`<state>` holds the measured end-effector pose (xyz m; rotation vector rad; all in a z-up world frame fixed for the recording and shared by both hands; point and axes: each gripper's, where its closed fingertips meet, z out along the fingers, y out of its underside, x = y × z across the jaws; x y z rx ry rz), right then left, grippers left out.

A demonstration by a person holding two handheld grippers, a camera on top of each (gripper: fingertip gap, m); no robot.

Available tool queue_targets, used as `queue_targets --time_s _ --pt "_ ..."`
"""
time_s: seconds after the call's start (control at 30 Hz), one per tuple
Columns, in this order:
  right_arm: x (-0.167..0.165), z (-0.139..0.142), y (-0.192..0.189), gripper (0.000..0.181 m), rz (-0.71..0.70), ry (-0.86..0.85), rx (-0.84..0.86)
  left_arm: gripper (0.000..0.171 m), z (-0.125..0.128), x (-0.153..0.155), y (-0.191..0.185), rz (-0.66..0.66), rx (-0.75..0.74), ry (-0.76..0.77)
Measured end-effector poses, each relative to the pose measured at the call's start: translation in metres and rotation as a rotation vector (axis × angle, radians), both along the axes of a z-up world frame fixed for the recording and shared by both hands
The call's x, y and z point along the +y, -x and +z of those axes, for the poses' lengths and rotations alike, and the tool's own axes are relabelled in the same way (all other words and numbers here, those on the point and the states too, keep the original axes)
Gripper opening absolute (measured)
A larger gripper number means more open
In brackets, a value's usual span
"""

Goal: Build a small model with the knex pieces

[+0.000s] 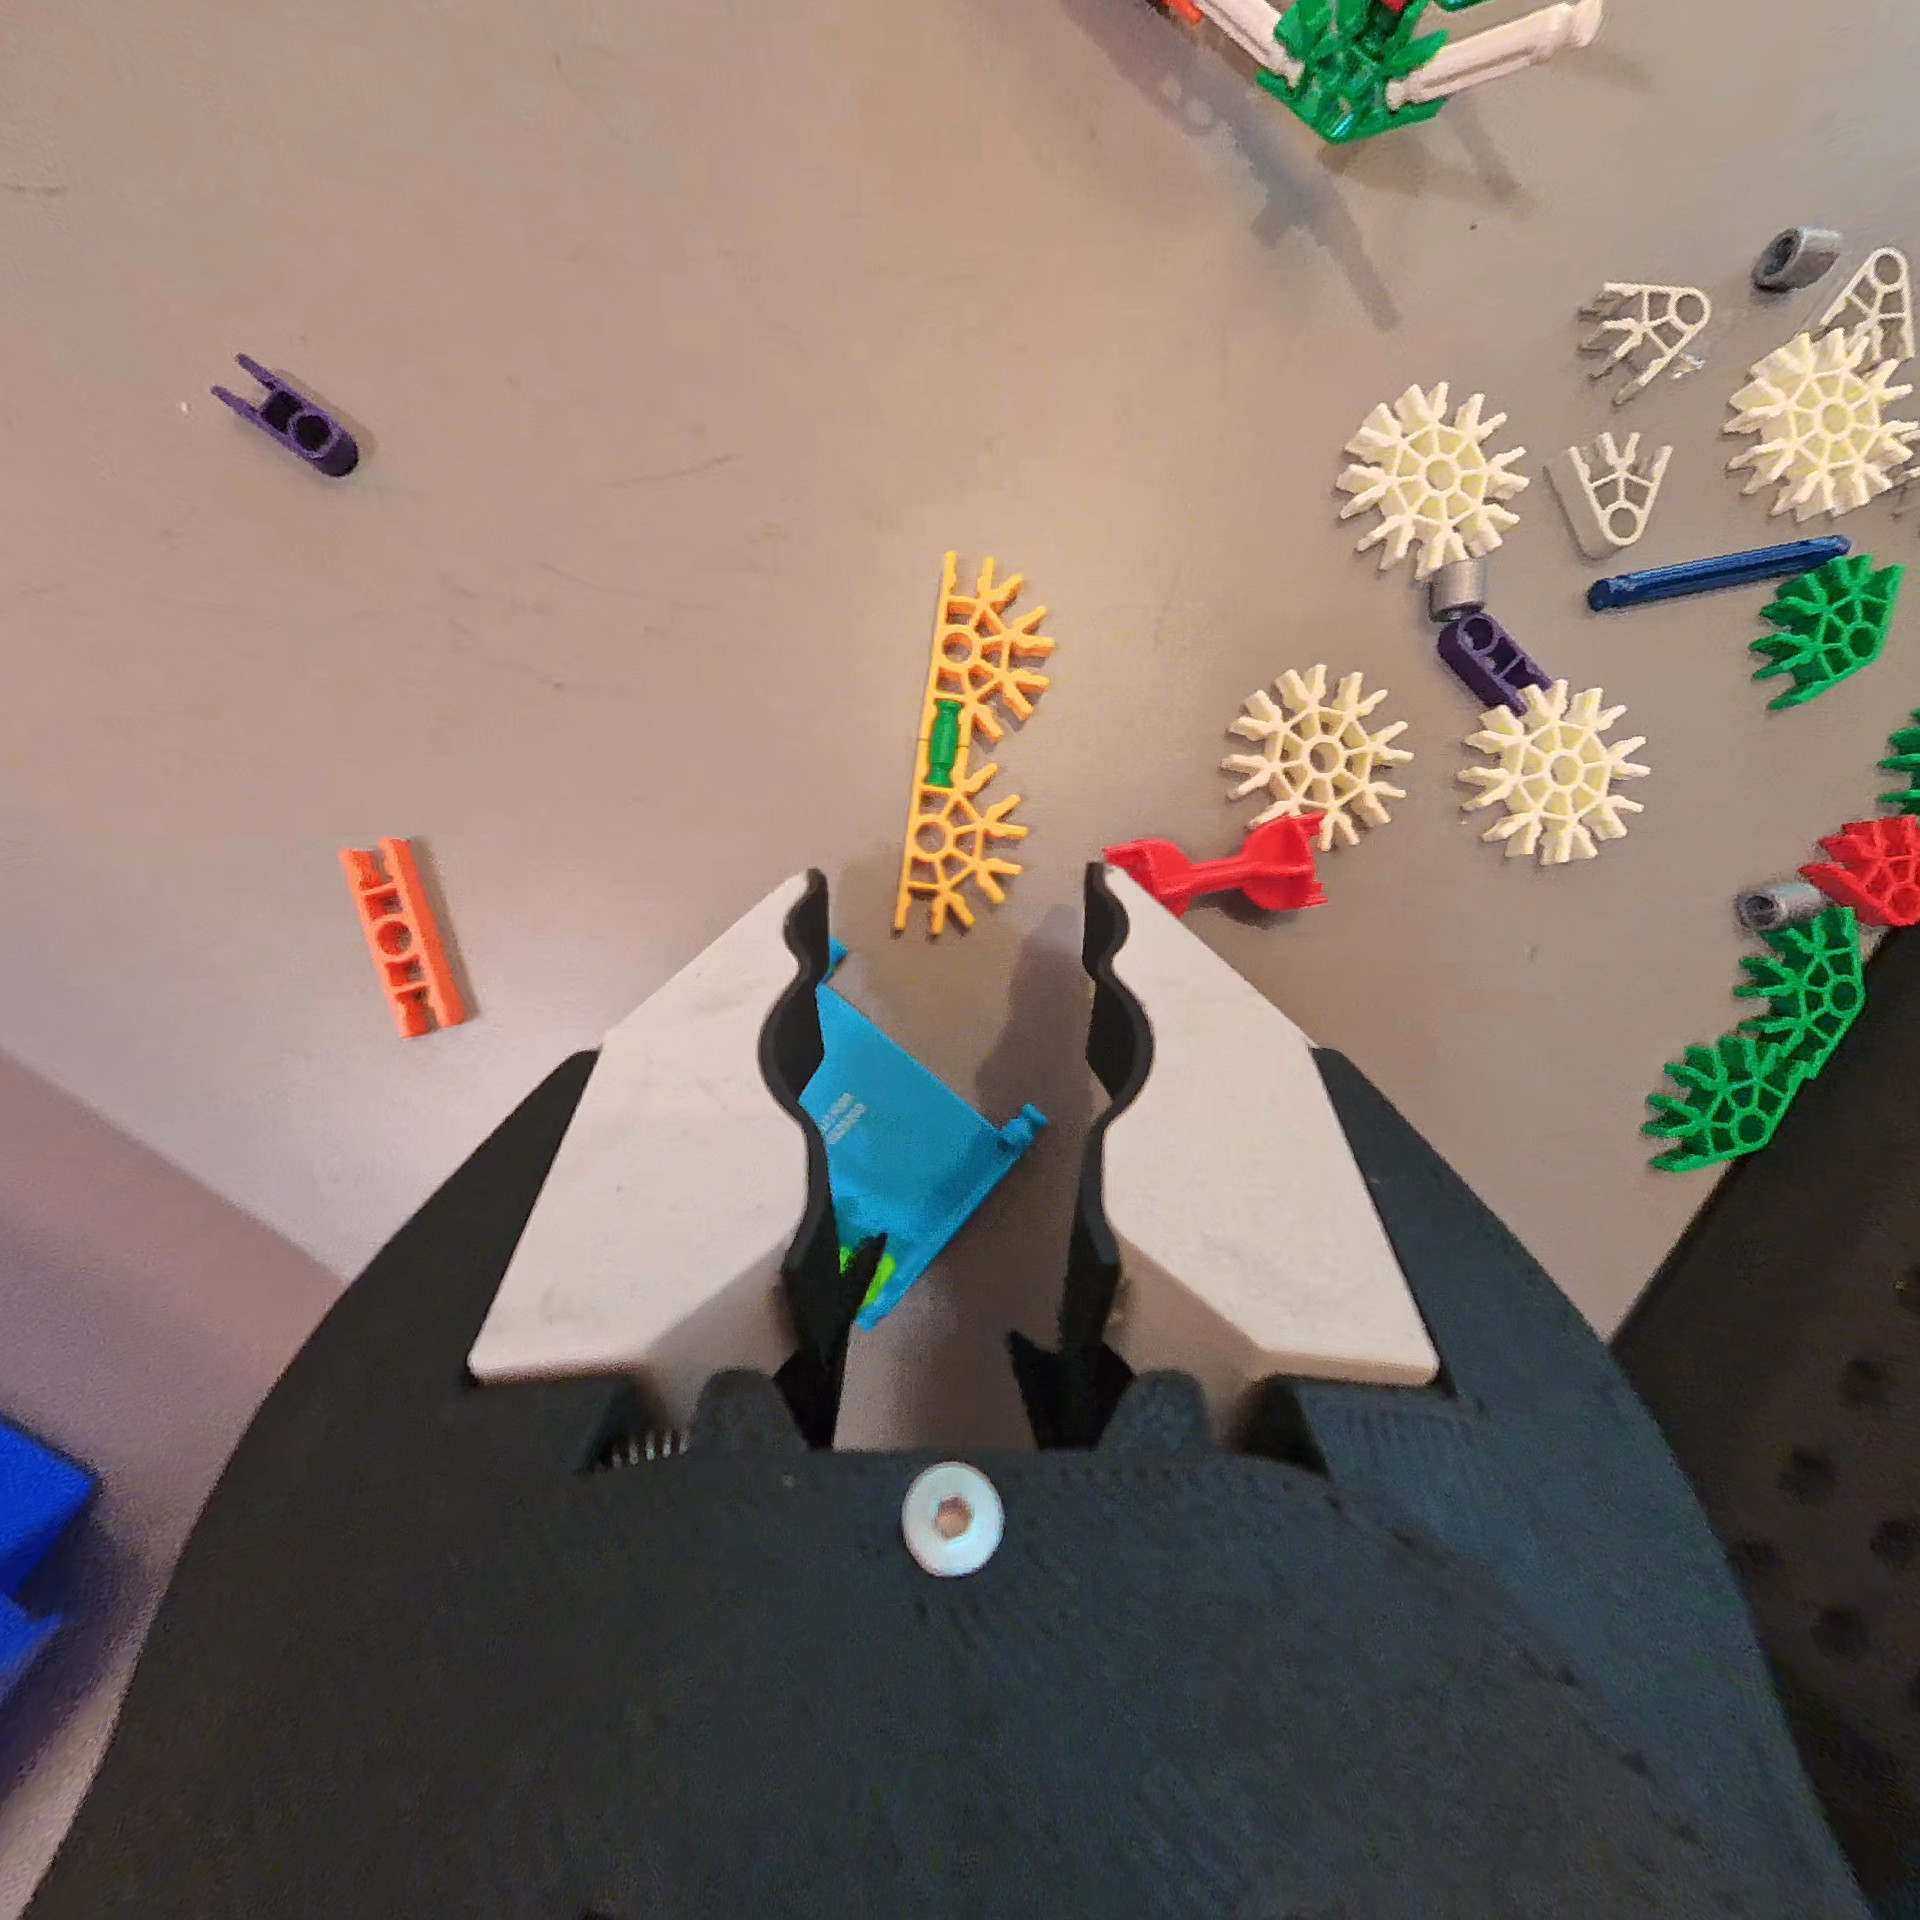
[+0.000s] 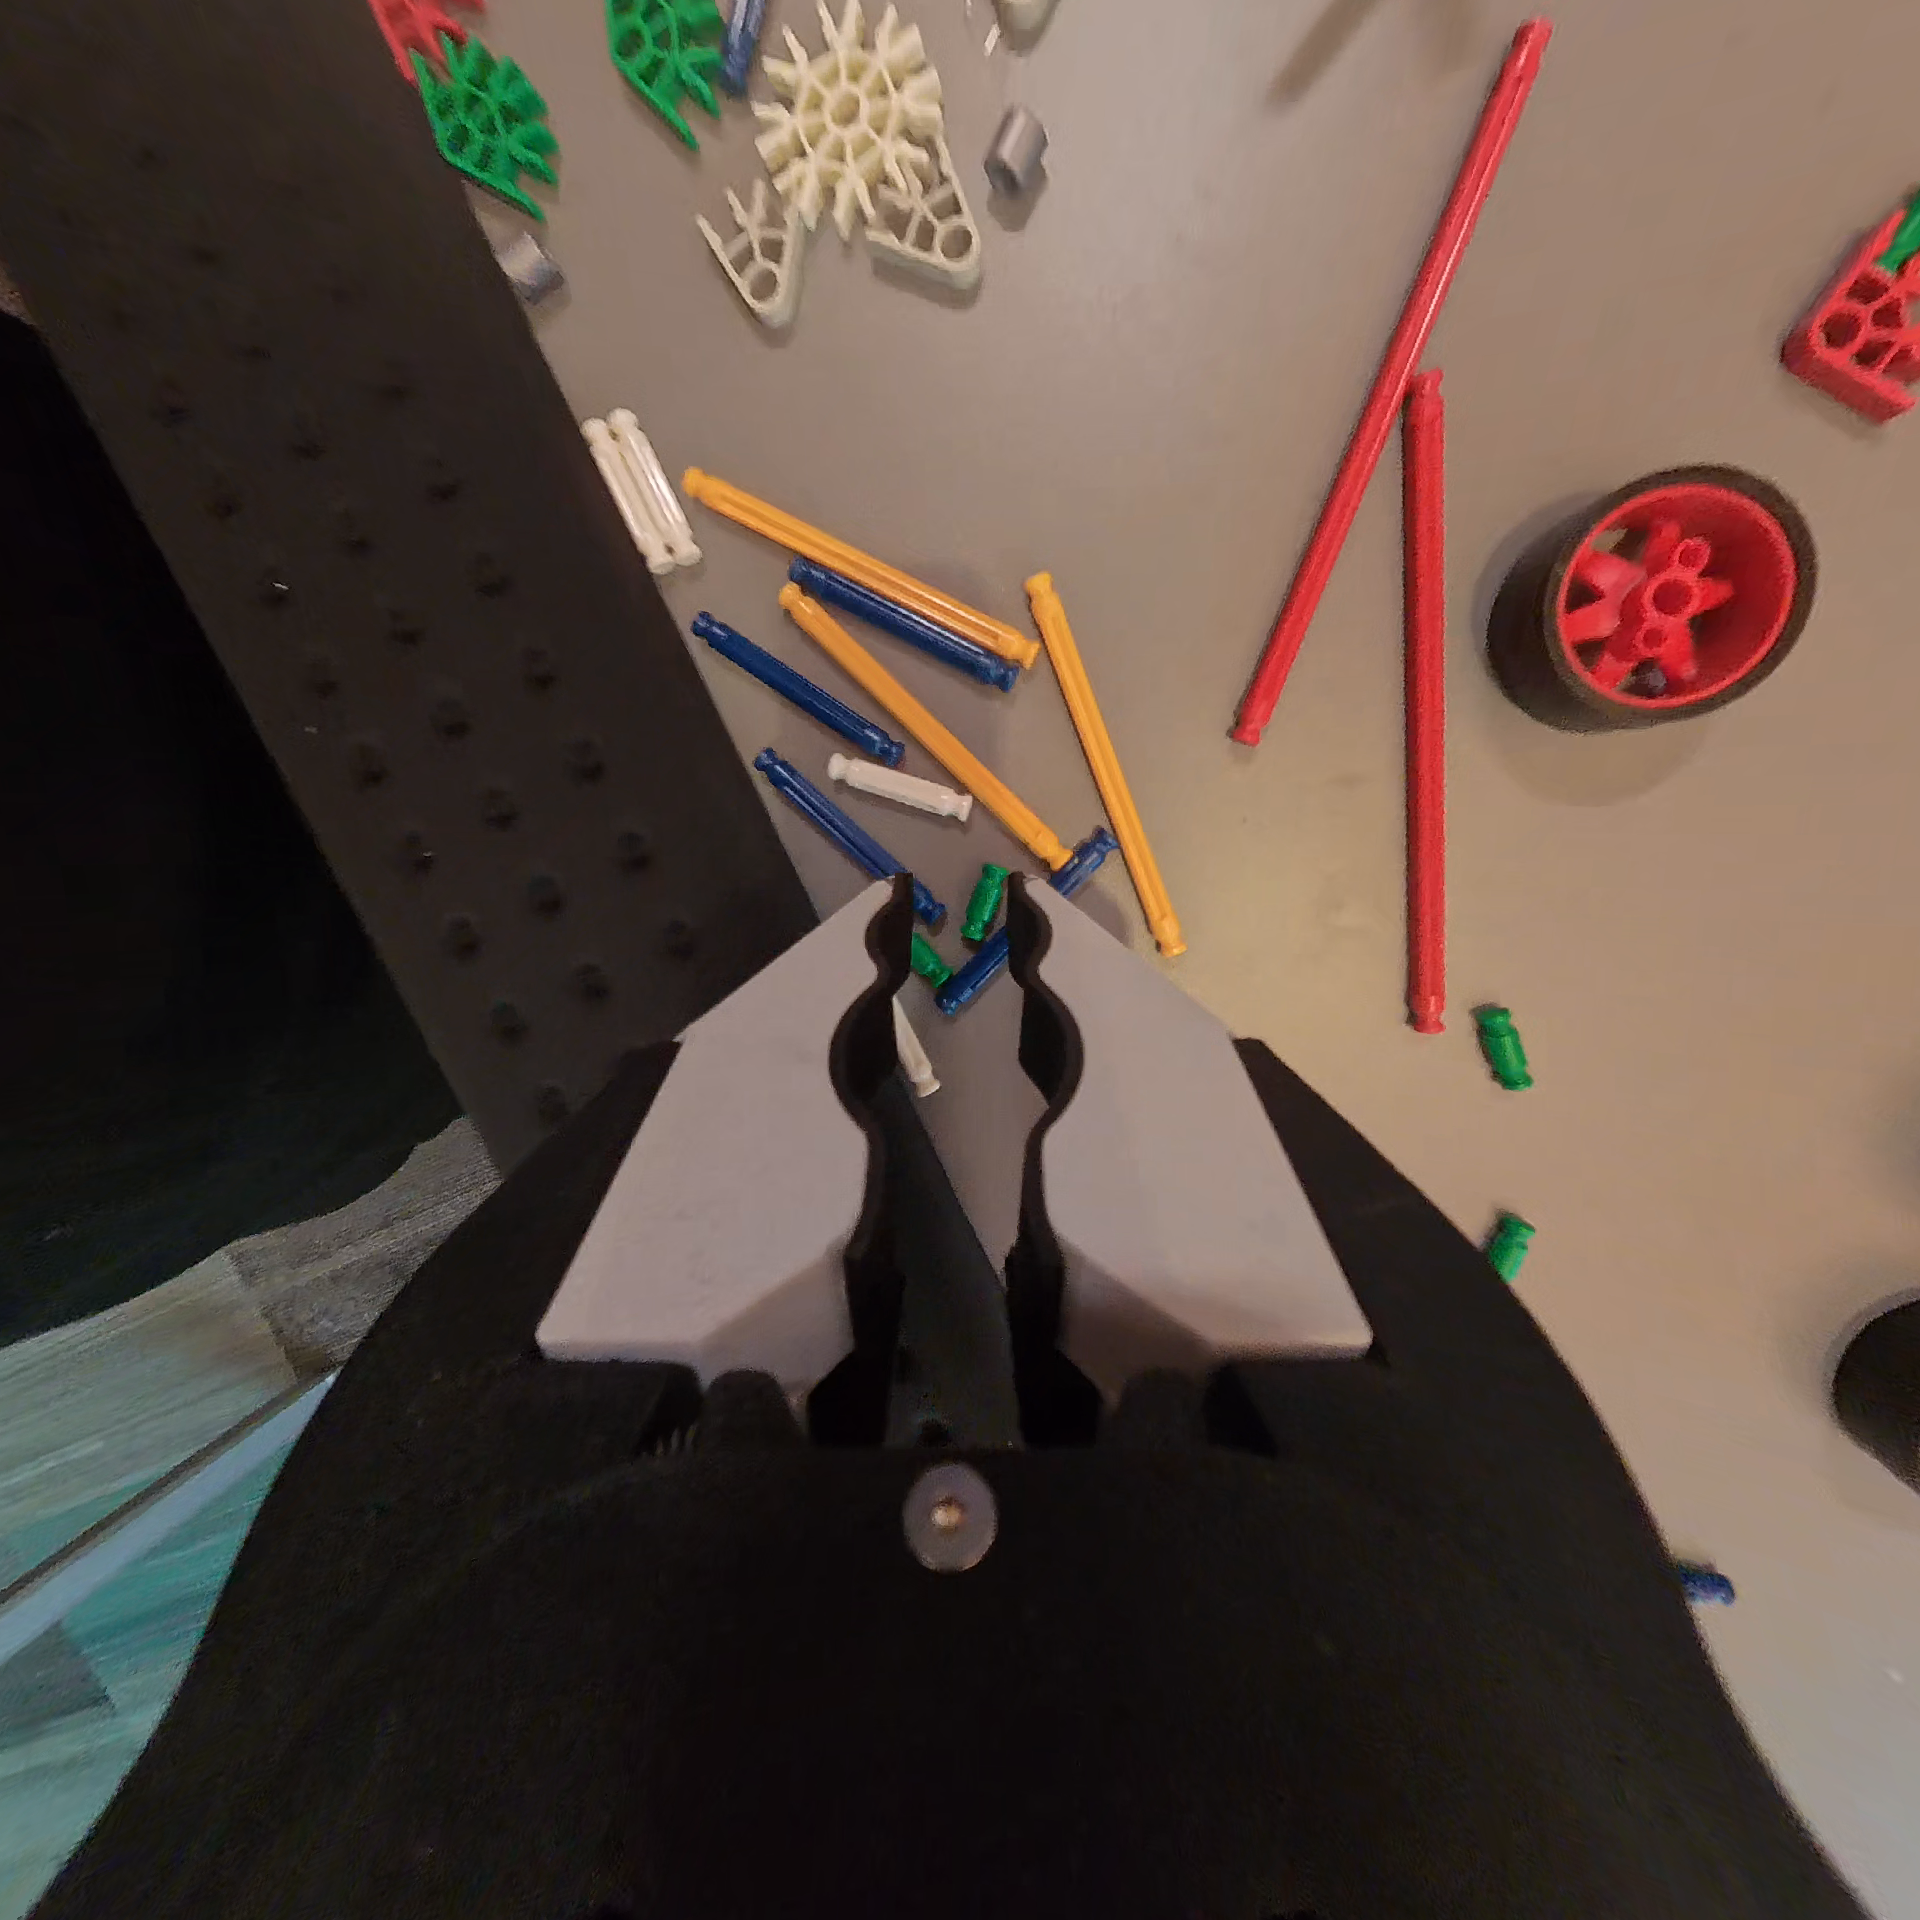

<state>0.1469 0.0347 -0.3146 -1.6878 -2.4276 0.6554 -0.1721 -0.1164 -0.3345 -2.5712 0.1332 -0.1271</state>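
In the left wrist view, the flat light-blue plastic panel (image 1: pixel 914 1132) lies partly hidden behind the left gripper's (image 1: pixel 954 894) near finger, and a small lime-green bit (image 1: pixel 871 1270) beside it is too covered to identify. The green-and-white rod assembly (image 1: pixel 1351 52) is cut off by the top edge. A bright blue block (image 1: pixel 36 1527) is cropped at the left edge and blurred.

In the right wrist view, a short white plastic rod (image 2: pixel 914 1055) shows only in part between the right gripper's (image 2: pixel 956 896) fingers. The red lattice connector block (image 2: pixel 1865 332) is cut by the right edge. A black rounded object (image 2: pixel 1883 1382) at the right edge is too cropped to name.
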Motion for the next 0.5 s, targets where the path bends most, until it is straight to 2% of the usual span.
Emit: queue_targets --time_s 0.17,0.3,0.5 --pt "0.002 -0.027 -0.008 0.012 -0.03 -0.04 -0.019 0.049 0.0 0.006 -0.007 0.027 0.021 -0.023" --pt "-0.003 -0.029 -0.005 0.002 -0.018 -0.028 -0.002 0.048 0.007 0.01 -0.007 0.033 0.028 -0.04" --pt "0.0 -0.032 -0.008 0.008 -0.031 -0.027 -0.013 0.048 0.01 0.013 -0.001 0.039 0.039 -0.047"
